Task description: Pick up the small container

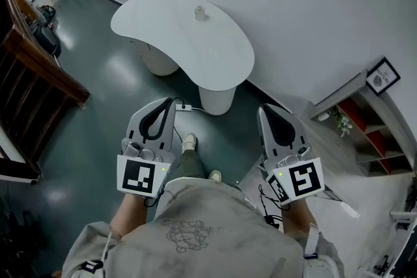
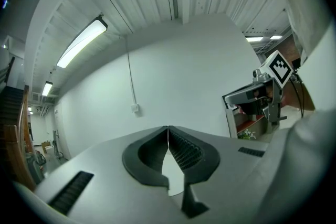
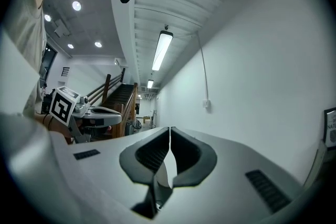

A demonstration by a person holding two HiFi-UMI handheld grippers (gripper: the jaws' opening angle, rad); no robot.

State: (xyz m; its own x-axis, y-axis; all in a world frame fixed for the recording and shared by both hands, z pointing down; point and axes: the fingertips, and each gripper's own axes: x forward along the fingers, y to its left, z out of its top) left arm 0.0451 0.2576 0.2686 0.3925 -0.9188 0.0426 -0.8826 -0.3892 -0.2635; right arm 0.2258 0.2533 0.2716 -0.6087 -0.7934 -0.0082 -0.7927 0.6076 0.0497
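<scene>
Ahead of the person, head view: a white kidney-shaped table [image 1: 163,19] on two round pedestals stands on a dark floor [image 1: 98,101] near the wall.
- The small container [image 1: 200,12] stands upright and alone on the table's far half, well apart from both tongs.
- The left tongs [image 1: 169,103] and right tongs [image 1: 263,109] are held side by side at waist height, pointing toward the table. This looks like a carrying posture for the walk up, since nothing is within reach.
- A wooden staircase [image 1: 29,68] is at the left, and an open shelf [image 1: 365,124] with red compartments is at the right.

Left gripper view: the jaws meet along one thin seam with nothing between them, so these tongs are closed and empty.
- They face a bare white wall [image 2: 178,71], which suggests they are held level.
- Neither the table nor the container appears in this view.
- The right tongs and the shelf show at the frame's right.

Right gripper view: the jaws are likewise pressed together on nothing, so these tongs are closed and empty too.
- The white wall fills the right of the frame, and the staircase and the left tongs are at the left.
- The container is not in this view.

Judgement: the task is at the approach stage. Either pair of tongs would have to open before closing round the container.
</scene>
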